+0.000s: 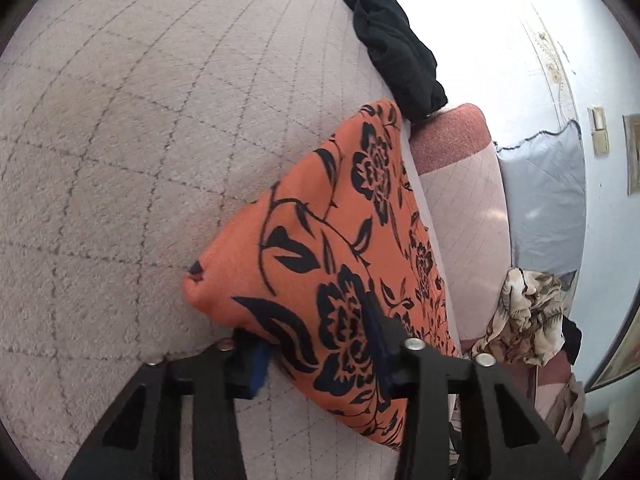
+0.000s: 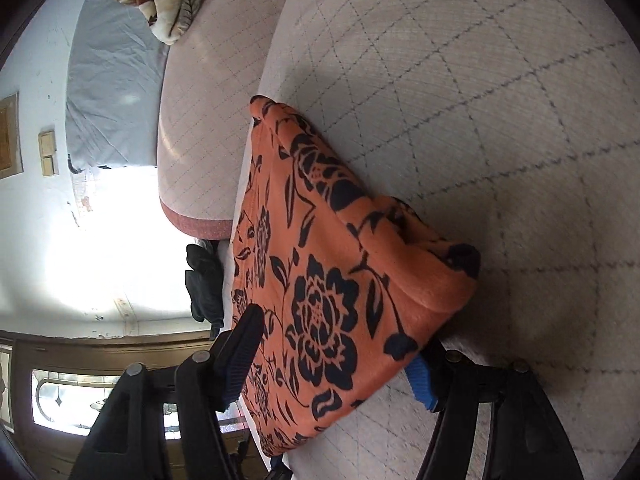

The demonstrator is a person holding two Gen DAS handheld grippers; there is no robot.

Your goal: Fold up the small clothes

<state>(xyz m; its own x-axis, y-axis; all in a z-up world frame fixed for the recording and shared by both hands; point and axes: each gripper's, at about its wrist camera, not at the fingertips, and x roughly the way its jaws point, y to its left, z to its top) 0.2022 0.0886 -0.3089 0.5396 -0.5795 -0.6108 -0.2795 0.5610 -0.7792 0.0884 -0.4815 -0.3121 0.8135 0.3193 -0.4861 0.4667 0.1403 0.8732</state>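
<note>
**Orange floral garment doubled over at the cushion's edge, both grippers around it**

You are working on a pale quilted cushion (image 1: pixel 120 140) stitched in a diamond grid, with a second, similar cushion beyond it and a grey pillow (image 1: pixel 544 196) against the wall. The orange garment with the black flower print (image 1: pixel 332 248) lies at the edge of the near cushion, part of it hanging over the side. It looks folded over at least once: the right wrist view shows a rounded, doubled edge on the cushion side. So one fold seems made, but the bundle is still bulky and loose, and my judgement is that it needs another fold and a flattening. More is left besides: a black garment (image 1: pixel 396 44) sits crumpled further along the same edge, and a beige leaf-print cloth (image 1: pixel 524 316) lies bunched on the far cushion.

Your left gripper (image 1: pixel 320 356) has its fingers spread, one blue pad (image 1: pixel 260 364) low against the cushion and the other lying on top of the fabric, so the garment's near end sits between them. Your right gripper (image 2: pixel 332 360) is spread wider, one finger (image 2: pixel 240 356) out past the hanging side, the other blue-padded finger (image 2: pixel 422 384) tucked under the doubled edge. Neither pair is pressed together; whether either actually pinches the cloth, I cannot tell.
</note>
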